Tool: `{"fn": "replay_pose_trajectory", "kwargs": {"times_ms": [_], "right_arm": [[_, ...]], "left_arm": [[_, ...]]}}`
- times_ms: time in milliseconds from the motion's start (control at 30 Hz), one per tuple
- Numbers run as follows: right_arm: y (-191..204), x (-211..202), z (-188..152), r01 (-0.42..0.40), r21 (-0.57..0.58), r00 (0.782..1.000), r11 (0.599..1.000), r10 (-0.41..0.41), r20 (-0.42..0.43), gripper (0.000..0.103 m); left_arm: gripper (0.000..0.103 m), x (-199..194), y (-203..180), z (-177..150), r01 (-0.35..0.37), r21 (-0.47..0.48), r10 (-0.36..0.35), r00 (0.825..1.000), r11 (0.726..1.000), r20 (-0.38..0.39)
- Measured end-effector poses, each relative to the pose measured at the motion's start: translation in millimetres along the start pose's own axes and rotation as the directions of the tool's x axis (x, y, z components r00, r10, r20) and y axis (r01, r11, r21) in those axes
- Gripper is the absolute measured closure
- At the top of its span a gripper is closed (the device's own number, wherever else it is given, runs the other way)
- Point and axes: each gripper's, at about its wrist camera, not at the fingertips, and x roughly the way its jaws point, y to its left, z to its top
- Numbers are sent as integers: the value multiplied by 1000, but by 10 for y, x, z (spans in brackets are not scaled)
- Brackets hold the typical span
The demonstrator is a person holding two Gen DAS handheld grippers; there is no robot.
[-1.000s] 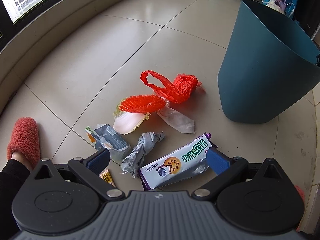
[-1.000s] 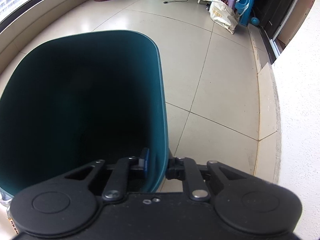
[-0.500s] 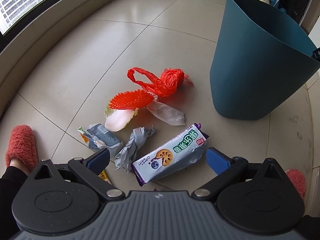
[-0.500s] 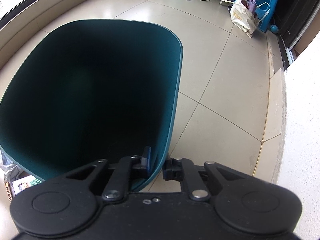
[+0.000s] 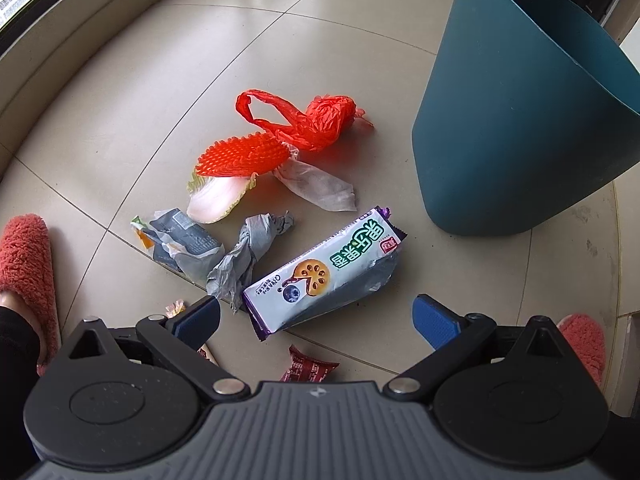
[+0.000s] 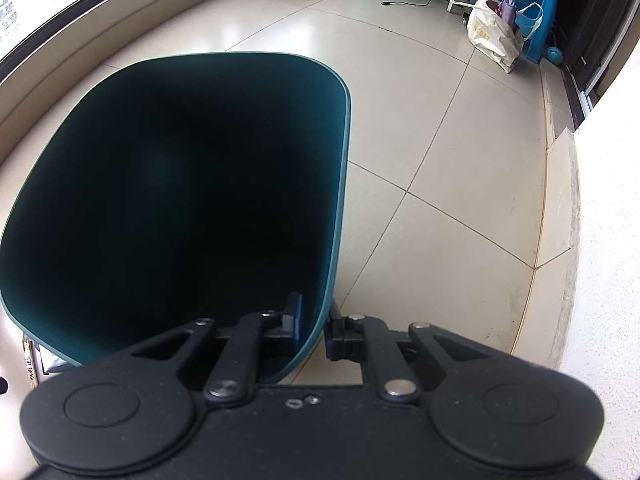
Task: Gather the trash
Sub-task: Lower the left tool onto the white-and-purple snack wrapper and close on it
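Trash lies on the tiled floor in the left wrist view: a white and purple biscuit wrapper (image 5: 320, 272), a crumpled grey bag (image 5: 248, 256), a grey snack packet (image 5: 180, 244), a red plastic bag (image 5: 312, 120), an orange foam net (image 5: 244, 156) and a small dark red wrapper (image 5: 308, 368). My left gripper (image 5: 316, 316) is open, just above the biscuit wrapper's near end. The teal trash bin (image 5: 520, 120) stands to the right. My right gripper (image 6: 314, 324) is shut on the bin's rim (image 6: 340, 200); the bin's inside is dark.
Red fluffy slippers sit at the left (image 5: 24, 276) and right (image 5: 584, 340) of the trash. A low window ledge (image 5: 80, 40) curves along the left. A blue stool (image 6: 520, 0) and a white bag (image 6: 492, 36) stand far back. A wall (image 6: 608, 240) is at the right.
My left gripper has drawn back and up, so the trash sits further ahead and a dark red wrapper shows. The bin held by my right gripper has shifted leftward in its view.
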Motion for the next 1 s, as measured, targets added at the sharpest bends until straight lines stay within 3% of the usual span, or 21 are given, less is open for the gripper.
{"fn": "replay_pose_trajectory", "kwargs": {"times_ms": [300, 400, 533, 600, 667, 767, 833, 1000], "right_arm": [[-91, 63, 41, -11, 19, 1000, 1000, 11, 12, 93], [-105, 81, 59, -13, 24, 1000, 1000, 13, 15, 93], [-62, 57, 20, -17, 31, 1000, 999, 17, 17, 93], [-63, 60, 28, -16, 30, 1000, 999, 16, 17, 93], [-59, 60, 26, -17, 30, 1000, 999, 17, 17, 93], [40, -26, -94, -17, 23, 1000, 1000, 17, 17, 93], [39, -35, -104, -19, 25, 1000, 1000, 19, 17, 93], [38, -40, -100, -20, 18, 1000, 1000, 19, 14, 93]], "left_arm": [[3, 262, -10, 74, 63, 12, -63, 998, 998, -13], [3, 388, -52, 115, 54, 51, -52, 998, 997, -30], [3, 580, -54, 174, 115, 60, -112, 992, 992, -56], [3, 637, -71, 188, 155, 102, -153, 988, 983, -22], [3, 738, -106, 218, 132, 145, -130, 991, 981, -20], [3, 1007, -157, 278, 74, 193, -58, 995, 978, -85], [3, 1158, -176, 298, 116, 243, -88, 989, 963, -123], [3, 1445, -308, 265, 97, 433, -54, 992, 896, -111]]}}
